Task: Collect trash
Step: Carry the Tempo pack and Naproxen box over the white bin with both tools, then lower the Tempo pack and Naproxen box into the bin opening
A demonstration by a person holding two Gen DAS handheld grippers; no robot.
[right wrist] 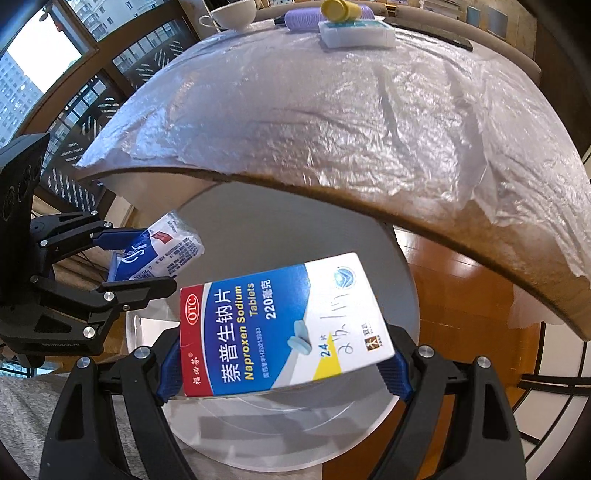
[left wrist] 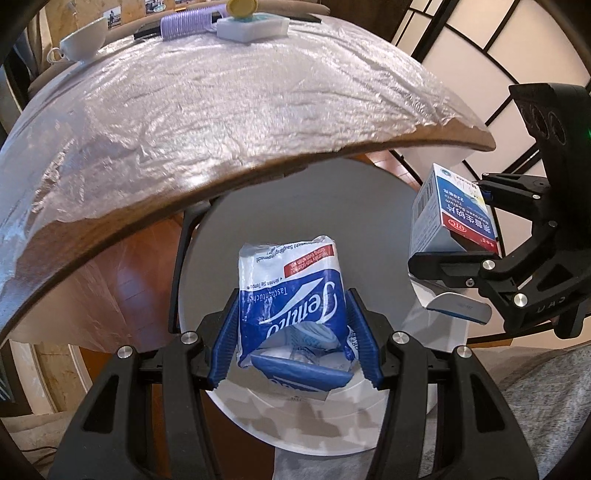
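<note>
In the left wrist view, our left hand-held gripper [left wrist: 293,338] is clamped on a blue-and-white tissue packet [left wrist: 291,299], held over the round white bin [left wrist: 369,417] below the bench [left wrist: 236,110] edge. To the right, our right hand-held gripper [left wrist: 476,240] grips a medicine box [left wrist: 450,221]. On the bench's far side sit a cup [left wrist: 83,38] and a white case [left wrist: 251,27].

In the right wrist view, our right hand-held gripper [right wrist: 284,369] squeezes the medicine box [right wrist: 280,325] above the same bin [right wrist: 280,439]. At left, our left hand-held gripper [right wrist: 136,258] holds the tissue packet [right wrist: 162,254]. The plastic-covered bench [right wrist: 332,118] arches above both.
</note>
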